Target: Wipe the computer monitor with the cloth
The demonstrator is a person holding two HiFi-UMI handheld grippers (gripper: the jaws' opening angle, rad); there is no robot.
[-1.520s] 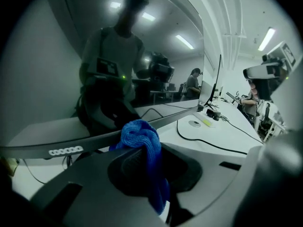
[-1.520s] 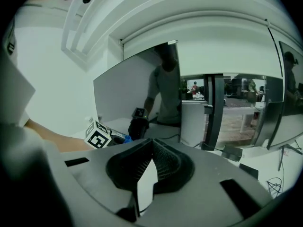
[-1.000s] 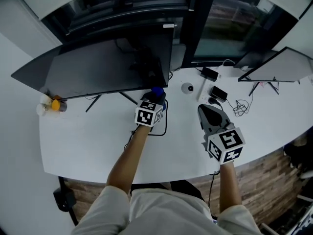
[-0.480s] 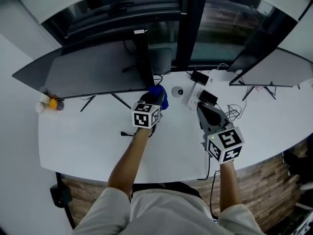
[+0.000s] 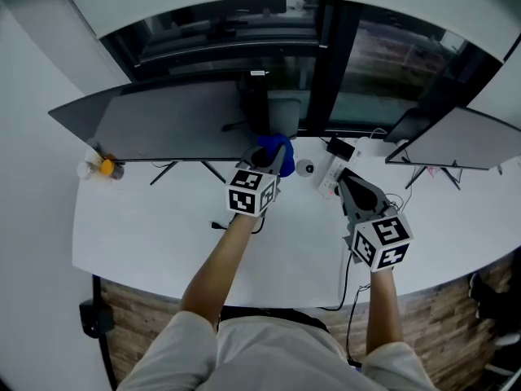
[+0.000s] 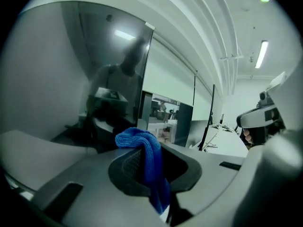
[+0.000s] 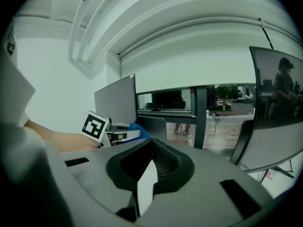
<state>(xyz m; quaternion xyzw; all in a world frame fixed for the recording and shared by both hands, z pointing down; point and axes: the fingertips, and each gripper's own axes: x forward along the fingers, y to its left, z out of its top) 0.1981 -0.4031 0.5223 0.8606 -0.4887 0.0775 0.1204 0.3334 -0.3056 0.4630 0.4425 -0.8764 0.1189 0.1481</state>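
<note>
The left gripper, fingers clamped on a bunched blue microfiber cloth, hovers near the lower right corner of the dark computer monitor above the white table, while the right gripper hangs beside it, fingers pressed together on nothing. Soft, light and limp, the cloth looks likely to sag or slip unless pinched deep across its folded bulk, leaving a pad proud of the fingers to meet the fragile screen gently.
</note>
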